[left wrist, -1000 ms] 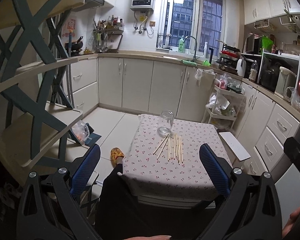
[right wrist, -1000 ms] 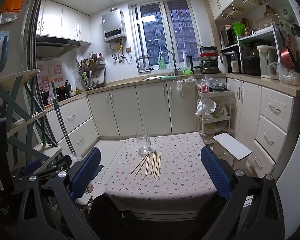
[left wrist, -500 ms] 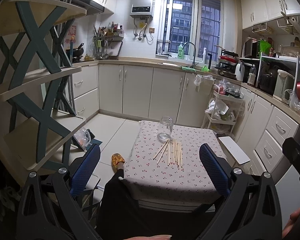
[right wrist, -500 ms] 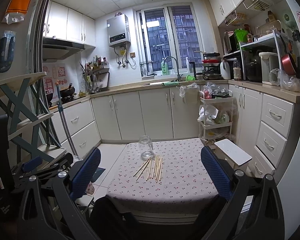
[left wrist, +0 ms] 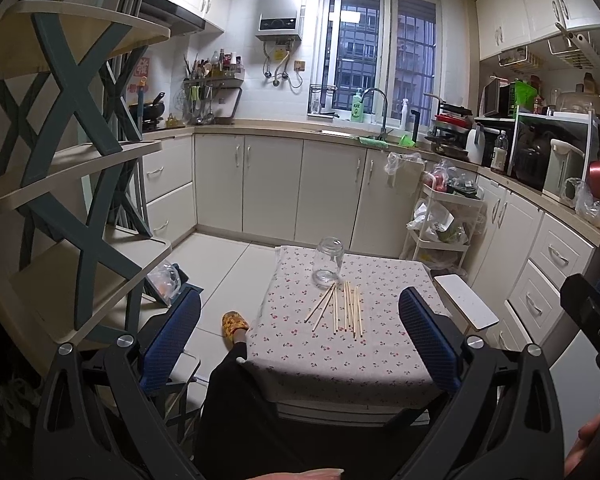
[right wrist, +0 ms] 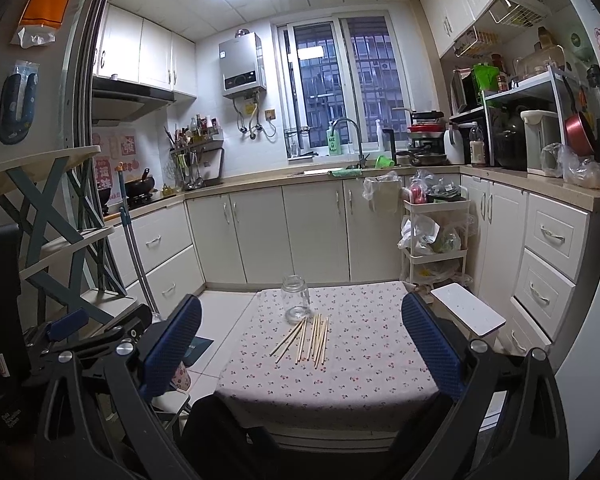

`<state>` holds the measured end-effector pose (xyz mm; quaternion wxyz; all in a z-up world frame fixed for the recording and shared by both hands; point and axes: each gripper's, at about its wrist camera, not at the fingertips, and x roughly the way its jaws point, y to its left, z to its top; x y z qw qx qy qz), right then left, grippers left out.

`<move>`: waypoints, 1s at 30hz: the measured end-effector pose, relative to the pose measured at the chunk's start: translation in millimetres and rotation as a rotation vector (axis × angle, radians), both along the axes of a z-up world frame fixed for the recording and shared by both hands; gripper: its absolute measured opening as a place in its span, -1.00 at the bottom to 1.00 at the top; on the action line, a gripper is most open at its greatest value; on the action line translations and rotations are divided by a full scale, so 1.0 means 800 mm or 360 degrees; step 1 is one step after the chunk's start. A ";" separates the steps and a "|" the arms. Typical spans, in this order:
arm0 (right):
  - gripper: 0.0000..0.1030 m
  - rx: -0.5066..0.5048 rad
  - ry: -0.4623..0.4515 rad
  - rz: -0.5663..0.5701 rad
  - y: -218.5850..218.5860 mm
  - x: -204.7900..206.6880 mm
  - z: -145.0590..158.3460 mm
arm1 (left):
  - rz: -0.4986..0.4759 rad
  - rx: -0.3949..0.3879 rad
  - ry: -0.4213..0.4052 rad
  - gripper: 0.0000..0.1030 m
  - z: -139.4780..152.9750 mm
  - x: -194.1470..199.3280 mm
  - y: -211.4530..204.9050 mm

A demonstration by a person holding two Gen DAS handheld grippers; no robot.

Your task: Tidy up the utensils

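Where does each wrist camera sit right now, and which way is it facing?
Left wrist: on the open left gripper, facing the table; leg and slipper below, right gripper at the edge.
Right wrist: on the open right gripper, same direction; left gripper alongside.
Shared: glass jar and chopsticks beside it.

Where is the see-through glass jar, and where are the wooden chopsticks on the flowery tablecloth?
clear glass jar (right wrist: 295,300), right wrist view, middle of its side wall
pale wooden chopsticks (right wrist: 314,336), right wrist view, middle of the bunch
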<state>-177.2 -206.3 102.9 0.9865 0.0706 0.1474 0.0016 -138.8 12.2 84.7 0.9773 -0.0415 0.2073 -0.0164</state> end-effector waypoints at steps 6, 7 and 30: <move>0.87 -0.0005 -0.0020 0.0007 0.000 -0.004 0.001 | -0.0007 0.0000 -0.0009 0.85 0.002 -0.003 -0.003; 0.87 -0.0005 -0.0021 0.0006 0.000 -0.004 0.001 | -0.0008 0.0001 -0.0011 0.85 0.002 -0.003 -0.003; 0.87 -0.0017 -0.0023 -0.0007 0.001 0.005 -0.006 | -0.0006 -0.0006 0.0027 0.85 -0.006 0.004 -0.007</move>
